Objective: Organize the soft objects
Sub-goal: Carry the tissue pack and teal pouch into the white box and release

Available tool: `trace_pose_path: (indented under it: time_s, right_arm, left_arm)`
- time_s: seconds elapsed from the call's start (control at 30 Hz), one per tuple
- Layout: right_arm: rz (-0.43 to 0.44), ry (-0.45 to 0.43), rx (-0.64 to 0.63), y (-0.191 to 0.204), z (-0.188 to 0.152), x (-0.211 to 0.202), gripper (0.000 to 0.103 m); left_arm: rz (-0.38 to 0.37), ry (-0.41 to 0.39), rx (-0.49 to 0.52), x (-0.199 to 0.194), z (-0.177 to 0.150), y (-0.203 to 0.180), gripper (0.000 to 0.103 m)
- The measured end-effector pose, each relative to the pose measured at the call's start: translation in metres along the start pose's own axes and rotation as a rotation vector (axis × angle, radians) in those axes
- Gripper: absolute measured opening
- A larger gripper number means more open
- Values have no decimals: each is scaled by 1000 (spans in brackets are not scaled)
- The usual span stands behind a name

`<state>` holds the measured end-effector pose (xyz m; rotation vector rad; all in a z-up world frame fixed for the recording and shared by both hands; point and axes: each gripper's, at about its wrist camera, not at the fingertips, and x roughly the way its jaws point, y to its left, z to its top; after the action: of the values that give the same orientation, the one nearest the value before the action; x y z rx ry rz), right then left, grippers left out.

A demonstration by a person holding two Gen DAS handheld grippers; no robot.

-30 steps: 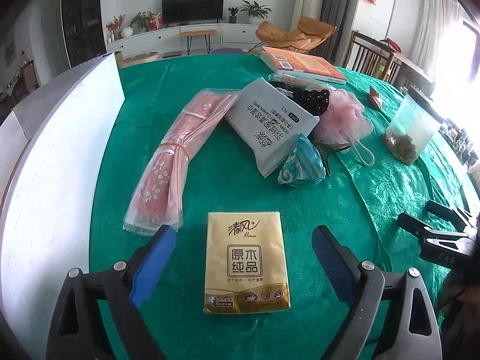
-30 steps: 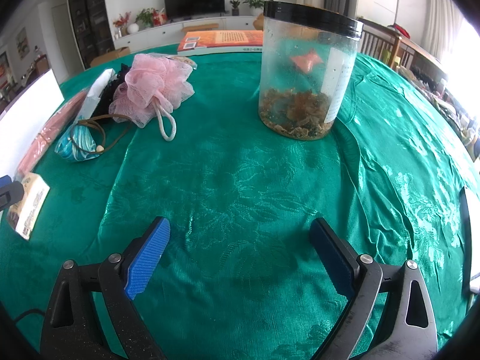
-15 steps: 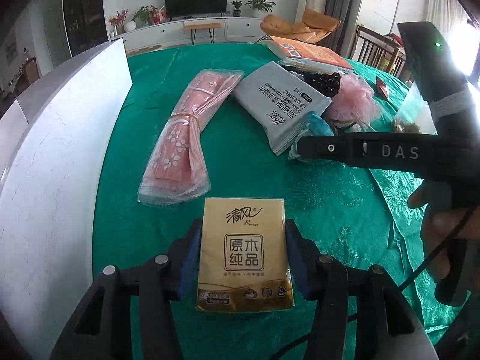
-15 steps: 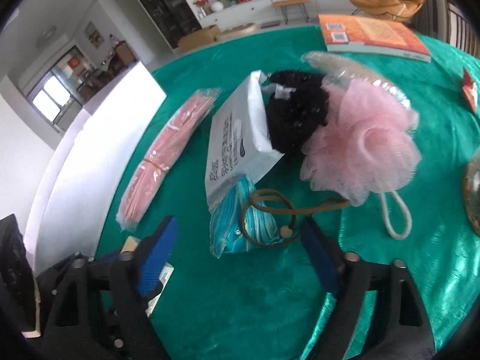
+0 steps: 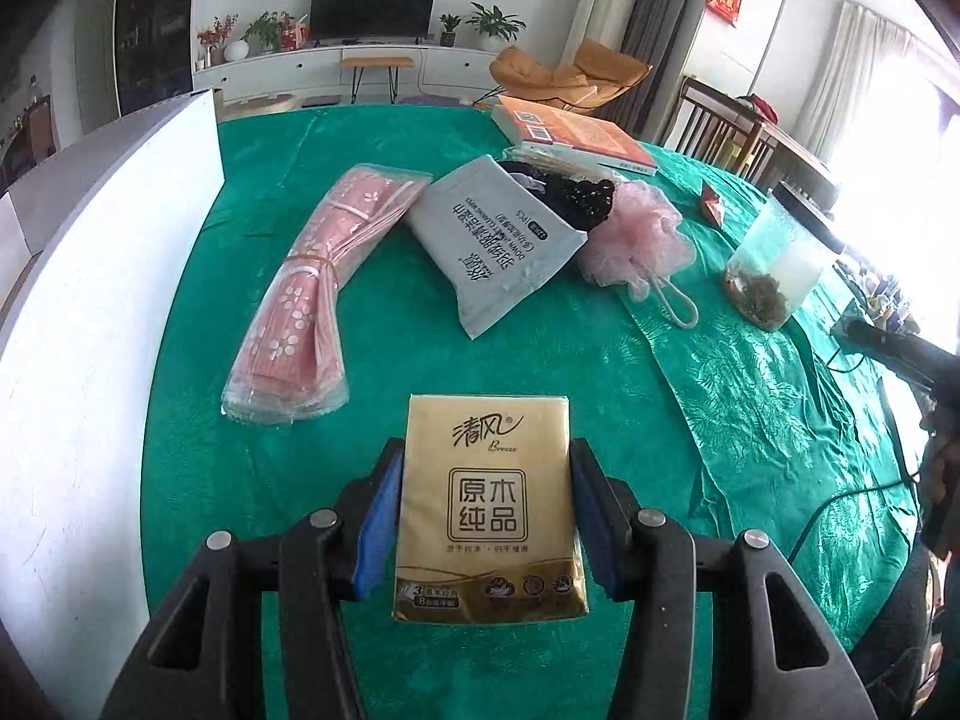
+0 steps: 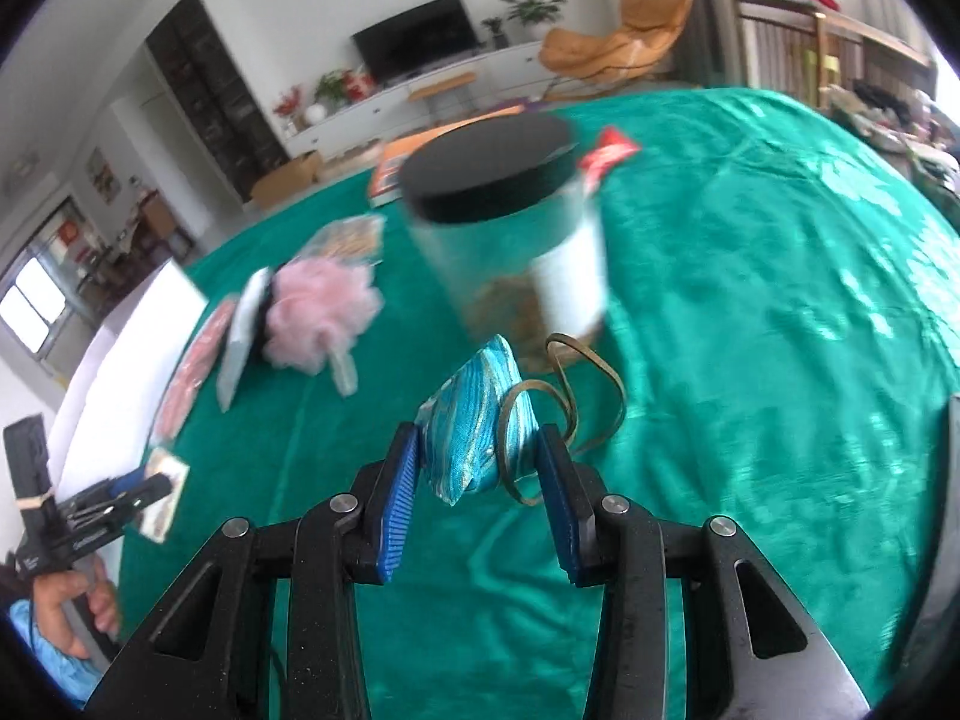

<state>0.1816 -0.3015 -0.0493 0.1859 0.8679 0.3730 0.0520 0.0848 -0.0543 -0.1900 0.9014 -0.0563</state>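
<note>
Item one: my left gripper (image 5: 483,501), its blue pads pressed against both long sides of the gold tissue pack (image 5: 487,513), near my edge of the green tablecloth (image 5: 750,396). A second ago these jaws stood wide with the pack lying loose between them; they have since closed in on it.

Item two: my right gripper (image 6: 477,483), clamped on the teal fabric pouch (image 6: 477,426), whose brown cord (image 6: 591,384) loops out to the right. Its jaws have just been closing, the pouch between them. Half a second back the pouch lay on the cloth beside the grey sachet; that spot is now bare in the left wrist view.

Item three, edges: a white board (image 5: 90,312) stands upright along the cloth's left side, just beside the pink floral bundle in clear wrap (image 5: 312,306). The cloth's near rim curves away at right in the left wrist view.

Item four, open room: bare cloth lies between the tissue pack and the cluster beyond it, namely the grey sachet (image 5: 498,240), black scrunchy mass (image 5: 570,195), pink bath pouf (image 5: 642,234) and orange book (image 5: 576,135). The black-lidded plastic jar (image 6: 516,240) stands just beyond the pouch in the right wrist view, which is blurred. Broad empty cloth extends to its right.
</note>
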Motion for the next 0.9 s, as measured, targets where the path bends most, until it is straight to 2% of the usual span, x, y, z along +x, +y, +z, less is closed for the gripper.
trace_pose_path:
  time_s: [0.13,0.2,0.27,0.3,0.33,0.4,0.5,0.67,0.7,0.73,0.83,0.9]
  right_arm:
    - [-157,-66,69,-66,33,5,42]
    - [-170,-71,74,-86,43,17,43]
    - [-179,-39,76,-98,44,30,47]
    - [-179,-17,85,-102,44,35,51]
    - [-162,-4,98,-108,41,34,61]
    - [-155,-20,115,-111,40,30,70]
    - [-182,-33,108,-108,46,28,75]
    - [-237,38,11,-97,60,60,72]
    - [-243,62,3,-97,62,67,43]
    - [-258,84,2,-99,62,72,44]
    - [-273,76,36,-99,61,64,43]
    - [-279,21,56,-93,59,43,43]
  left_arm:
    - [1,0,14,-2,1,-6,52]
    - [5,2,16,-3,0,-6,52]
    - [12,2,16,-4,1,-4,52]
    - [15,1,14,-5,1,-3,52]
    - [19,1,13,-5,1,-1,52]
    - [21,2,6,-3,1,1,52]
    - [17,12,-3,1,0,2,52]
    - [0,26,-12,-1,0,0,52]
    - [-1,20,-12,-4,2,0,52]
    - [-4,12,-12,-8,3,1,52]
    - [-30,-12,-40,-20,10,5,52]
    - [-65,-32,-66,-32,18,8,52]
